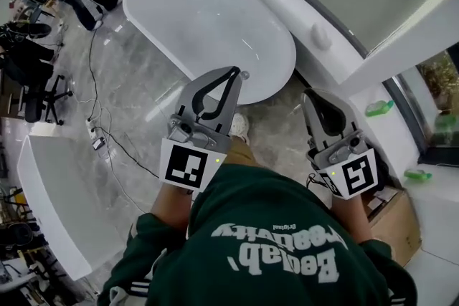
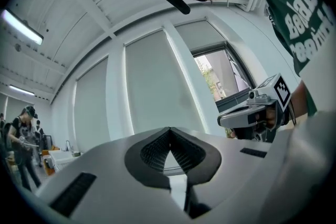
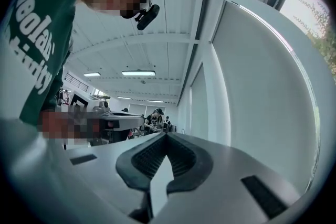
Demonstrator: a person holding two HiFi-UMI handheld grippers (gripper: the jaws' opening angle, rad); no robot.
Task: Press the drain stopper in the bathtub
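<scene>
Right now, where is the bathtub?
In the head view the bathtub lies upper centre on the floor, just beyond the left gripper, beside the white ledge.

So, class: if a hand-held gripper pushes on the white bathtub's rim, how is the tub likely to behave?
The bathtub would probably stay put: it is a large one-piece tub standing directly on the polished floor. It looks rigid, so flexing seems unlikely. Its glossy, reflective surface suggests a pressing tip could slide.
</scene>
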